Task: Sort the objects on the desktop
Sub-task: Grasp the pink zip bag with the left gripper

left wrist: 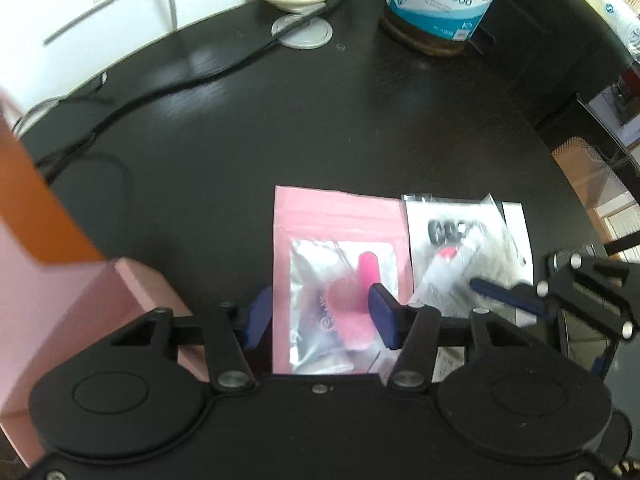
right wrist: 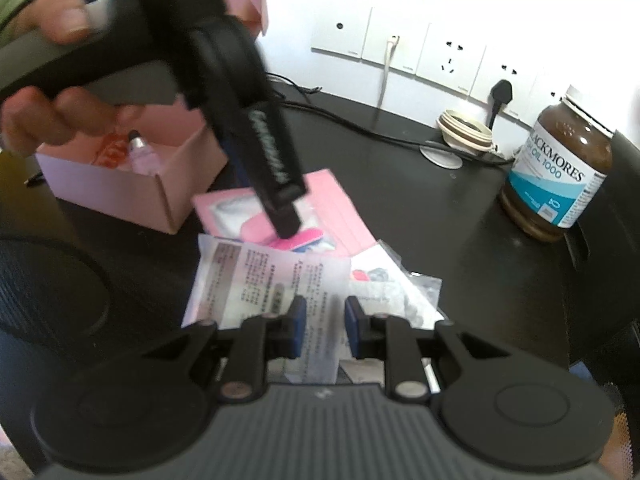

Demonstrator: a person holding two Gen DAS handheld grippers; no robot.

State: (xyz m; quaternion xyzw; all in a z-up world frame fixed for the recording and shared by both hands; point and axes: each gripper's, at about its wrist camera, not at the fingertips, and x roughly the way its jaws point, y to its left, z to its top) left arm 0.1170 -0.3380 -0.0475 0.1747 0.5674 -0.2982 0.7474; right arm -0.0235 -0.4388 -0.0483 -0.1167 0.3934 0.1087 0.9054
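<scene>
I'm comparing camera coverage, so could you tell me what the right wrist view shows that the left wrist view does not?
Only the right wrist view shows the pink box's contents, the wall sockets and the hand holding the left gripper. Only the left wrist view shows the right gripper from outside, over the clear packet. Both show the pink pouch, the fish oil bottle and the black cable.

Even indoor brightness, soft glare on the dark desk (left wrist: 320, 120), fisheye-bent edges, motion blur on the left claw (right wrist: 286, 224).

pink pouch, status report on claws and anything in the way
Left claw astride pink pouch, pads not pressing. Right claw narrow over clear packet. Packet overlaps pouch edge.
</scene>
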